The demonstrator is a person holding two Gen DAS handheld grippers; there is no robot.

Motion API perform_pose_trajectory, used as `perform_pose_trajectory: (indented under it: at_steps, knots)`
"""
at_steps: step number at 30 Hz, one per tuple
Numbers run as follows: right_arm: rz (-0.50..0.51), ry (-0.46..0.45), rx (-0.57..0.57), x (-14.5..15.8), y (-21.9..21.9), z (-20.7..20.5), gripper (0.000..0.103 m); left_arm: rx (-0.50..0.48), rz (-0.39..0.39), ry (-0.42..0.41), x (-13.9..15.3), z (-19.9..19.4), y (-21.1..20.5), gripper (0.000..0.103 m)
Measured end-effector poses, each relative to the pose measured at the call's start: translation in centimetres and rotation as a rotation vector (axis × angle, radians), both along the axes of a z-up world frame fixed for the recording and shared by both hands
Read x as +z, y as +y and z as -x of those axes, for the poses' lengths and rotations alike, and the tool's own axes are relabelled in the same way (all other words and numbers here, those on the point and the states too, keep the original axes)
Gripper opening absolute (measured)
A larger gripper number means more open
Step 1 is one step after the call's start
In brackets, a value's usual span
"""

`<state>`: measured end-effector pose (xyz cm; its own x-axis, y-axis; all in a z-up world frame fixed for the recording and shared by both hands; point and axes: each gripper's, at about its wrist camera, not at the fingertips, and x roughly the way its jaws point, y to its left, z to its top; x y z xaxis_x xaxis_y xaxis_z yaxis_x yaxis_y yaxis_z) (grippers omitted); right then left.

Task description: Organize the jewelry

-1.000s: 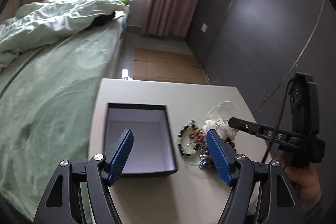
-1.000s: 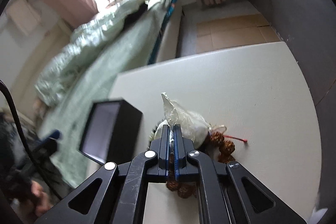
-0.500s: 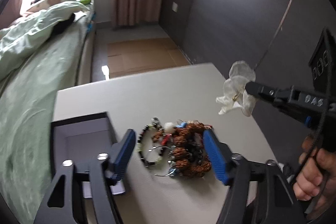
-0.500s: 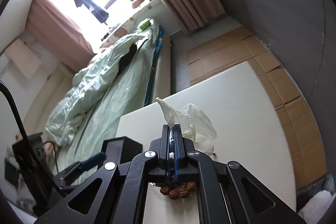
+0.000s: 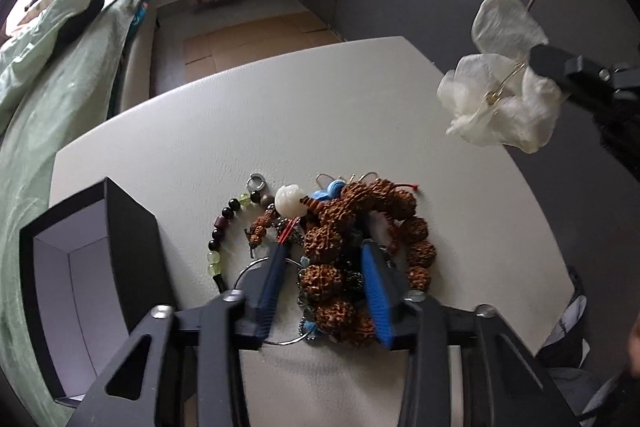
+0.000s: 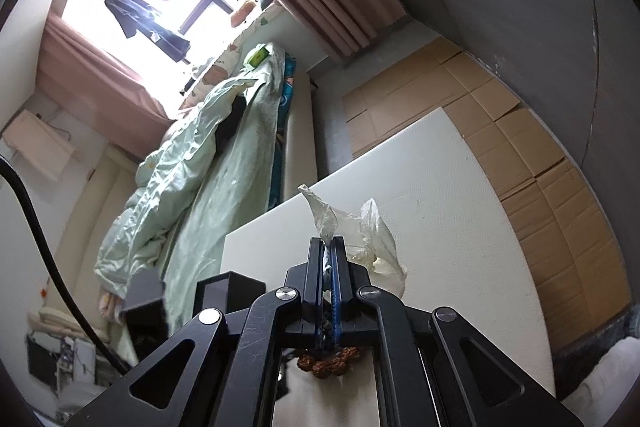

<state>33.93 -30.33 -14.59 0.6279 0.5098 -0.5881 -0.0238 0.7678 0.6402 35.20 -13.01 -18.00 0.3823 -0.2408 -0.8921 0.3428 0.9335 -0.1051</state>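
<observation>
On the white table (image 5: 460, 211), my left gripper (image 5: 324, 267) straddles the heap of brown bead jewelry (image 5: 352, 235), jaws closing around it. Left of it stands the black box (image 5: 132, 239). My right gripper (image 6: 329, 259), clenched, holds a white petal earring (image 5: 500, 99) aloft, far right.

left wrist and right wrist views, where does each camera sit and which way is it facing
Left wrist: sits on the left gripper, looking steeply down at the table; its jaws are closing around the brown bead string, the black box beside it.
Right wrist: sits on the right gripper, looking across the table toward bed and window, jaws shut on the white petal ornament.
Shared: table, box, ornament, brown beads.
</observation>
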Motion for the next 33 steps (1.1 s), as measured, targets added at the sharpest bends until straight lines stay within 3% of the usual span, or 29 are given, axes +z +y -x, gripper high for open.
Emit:
perform_pose_trajectory:
  at_steps: [1, 6, 14, 19, 23, 33]
  knots:
    - [-0.004, 0.001, -0.003, 0.0, -0.1, -0.1, 0.005, 0.008, 0.003, 0.004, -0.2, 0.1, 0.0, 0.021]
    - [-0.022, 0.012, -0.01, -0.2, -0.2, -0.4, 0.005, 0.04, 0.04, -0.028, 0.3, 0.2, 0.4, 0.02]
    - [-0.053, -0.007, -0.009, 0.3, 0.3, 0.4, 0.005, 0.053, 0.176, -0.17, 5.8, 3.4, 1.1, 0.02]
    - [-0.079, -0.031, -0.001, 0.9, 1.1, 0.6, 0.005, 0.068, 0.213, -0.259, 8.3, 4.8, 2.0, 0.02]
    - [-0.104, -0.049, 0.009, 1.2, 2.2, 0.7, 0.005, 0.113, 0.256, -0.305, 9.6, 5.2, 3.9, 0.02]
    - [-0.155, -0.07, 0.122, 1.5, 8.2, 0.0, 0.005, 0.278, 0.269, -0.408, 11.0, 6.5, 10.2, 0.02]
